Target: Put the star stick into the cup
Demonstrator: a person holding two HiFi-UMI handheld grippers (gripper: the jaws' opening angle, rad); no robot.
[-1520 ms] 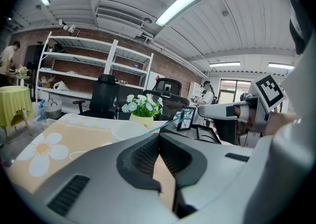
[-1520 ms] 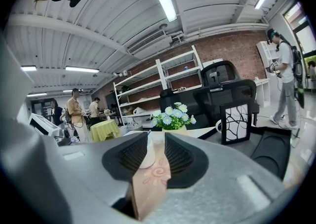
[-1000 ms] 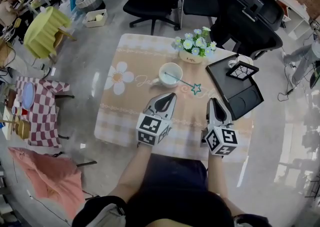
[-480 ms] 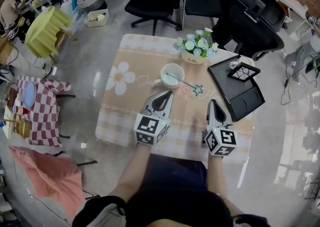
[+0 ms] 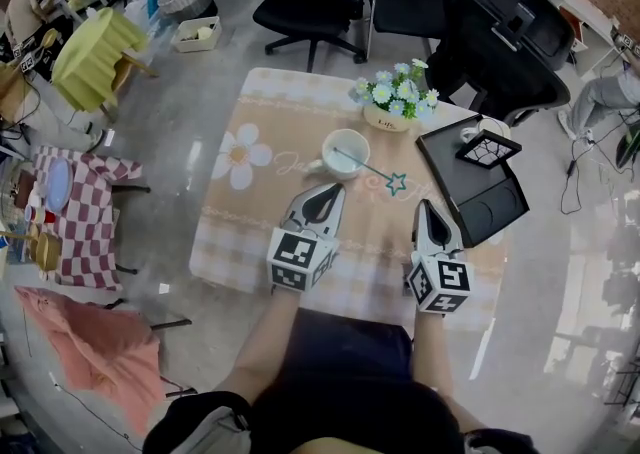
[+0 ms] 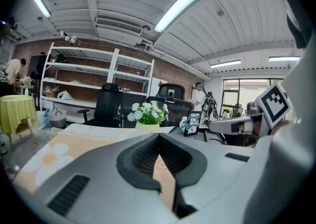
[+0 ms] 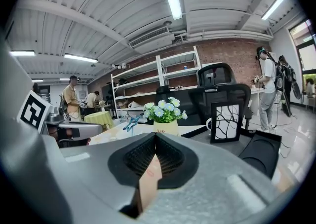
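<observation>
The cup point(image 5: 345, 151) stands on the table point(image 5: 232, 232), which has a flower-print cloth. The star stick point(image 5: 372, 168) slants across the cup's rim: its plain end is inside, and its star end sticks out to the cup's right, low over the cloth (whether it touches the cloth I cannot tell). Beyond the cup and a little to its right is a pot of flowers point(image 5: 391, 102). Farther right of the cup lies a black tray point(image 5: 490, 204) with a small picture frame point(image 5: 485, 147) on it. On the near side of the cup, the left gripper point(image 5: 333, 192) has its jaws pressed together with nothing between them. The right gripper point(image 5: 424, 206), to the near right of the cup by the star end, is likewise closed and empty. Neither touches the stick.
</observation>
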